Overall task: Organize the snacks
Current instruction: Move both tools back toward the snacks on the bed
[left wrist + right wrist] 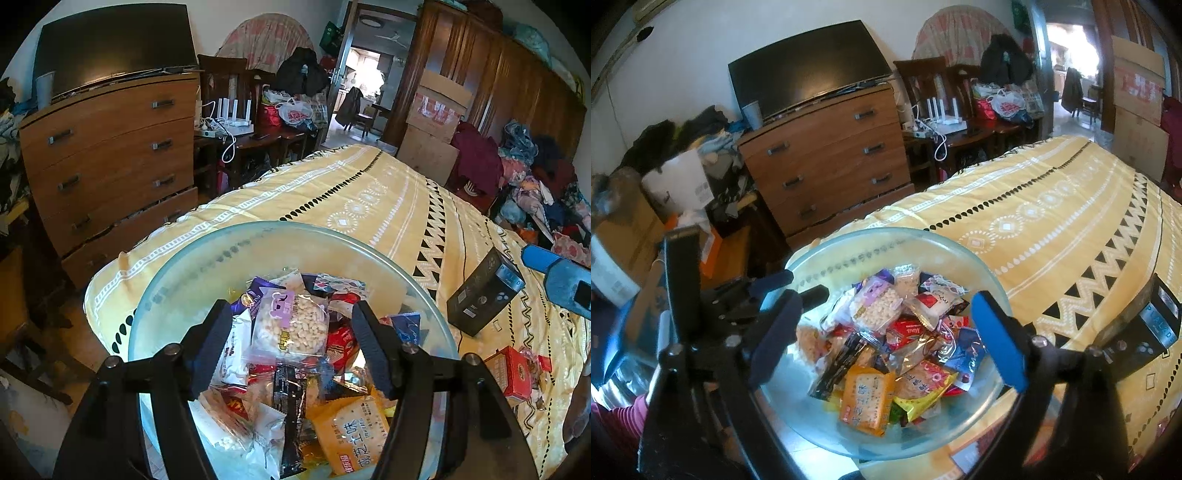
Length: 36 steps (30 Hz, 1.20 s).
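A clear glass bowl (258, 227) (886, 232) sits at the corner of the bed, heaped with wrapped snacks. On top lies a clear pack of puffed rice (291, 332) (875, 302), and an orange pack (351, 435) (866, 402) lies nearer me. My left gripper (291, 310) hovers over the heap, open, its black fingers either side of the puffed rice pack without pressing it. It also shows at the bowl's left rim in the right wrist view (799, 286). My right gripper (886, 299) is open wide above the bowl, with nothing held between its blue pads (997, 332).
The bowl rests on a yellow patterned bedspread (369, 192) (1052, 221). A black box (484, 295) (1145, 332) and a red box (511, 373) lie on the bed to the right. A wooden chest of drawers (110, 158) (827, 158) stands beyond the bed's corner. Clutter fills the floor at left.
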Available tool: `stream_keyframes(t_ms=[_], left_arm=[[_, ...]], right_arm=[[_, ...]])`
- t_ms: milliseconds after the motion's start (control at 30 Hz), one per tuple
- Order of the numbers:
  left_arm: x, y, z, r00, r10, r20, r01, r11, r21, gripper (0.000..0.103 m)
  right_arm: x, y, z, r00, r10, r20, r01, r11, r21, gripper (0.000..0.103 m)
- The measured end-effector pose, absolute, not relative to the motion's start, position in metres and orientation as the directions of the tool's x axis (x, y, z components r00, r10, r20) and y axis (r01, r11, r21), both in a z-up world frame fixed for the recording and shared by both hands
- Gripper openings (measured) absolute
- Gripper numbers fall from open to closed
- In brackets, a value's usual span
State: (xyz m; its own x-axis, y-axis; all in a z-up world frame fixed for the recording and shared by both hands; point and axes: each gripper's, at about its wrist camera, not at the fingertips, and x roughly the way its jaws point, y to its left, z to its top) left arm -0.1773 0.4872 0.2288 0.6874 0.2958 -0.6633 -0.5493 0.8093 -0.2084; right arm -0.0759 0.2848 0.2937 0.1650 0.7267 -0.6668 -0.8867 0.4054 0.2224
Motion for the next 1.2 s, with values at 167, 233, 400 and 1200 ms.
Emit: stream_keyframes(t_ms=[167,233,400,1200], left_arm=[[-0.174,0.473,0.231,0.699,0.280,-0.658,-0.527,0.823,-0.209,0.068],[-0.173,0.462,0.232,0.707,0.273,-0.653,-0.515,0.831,-0.211,0.068],[-0.170,0.426,0.241,0.743,0.230,-0.628,-0.454,0.863,-0.221,0.068],[-0.087,0.029,0.170,0.587,-0.333,-0.738,0.286,0.938,-0.196,0.080]], right_arm=[[-0.081,0.265,0.302,0.197,0.761,-0.618,-0.888,0.406,0.216,0.094],[-0.086,0.253,0.307,0.224,0.775,-0.591,-0.890,0.410,0.200,0.094],[-0.102,0.207,0.316,0.294,0.796,-0.529,-0.885,0.436,0.164,0.095],[-0.118,-0.208,0.127,0.552,0.298,-0.779,-0.208,0.954,0.218,0.098]])
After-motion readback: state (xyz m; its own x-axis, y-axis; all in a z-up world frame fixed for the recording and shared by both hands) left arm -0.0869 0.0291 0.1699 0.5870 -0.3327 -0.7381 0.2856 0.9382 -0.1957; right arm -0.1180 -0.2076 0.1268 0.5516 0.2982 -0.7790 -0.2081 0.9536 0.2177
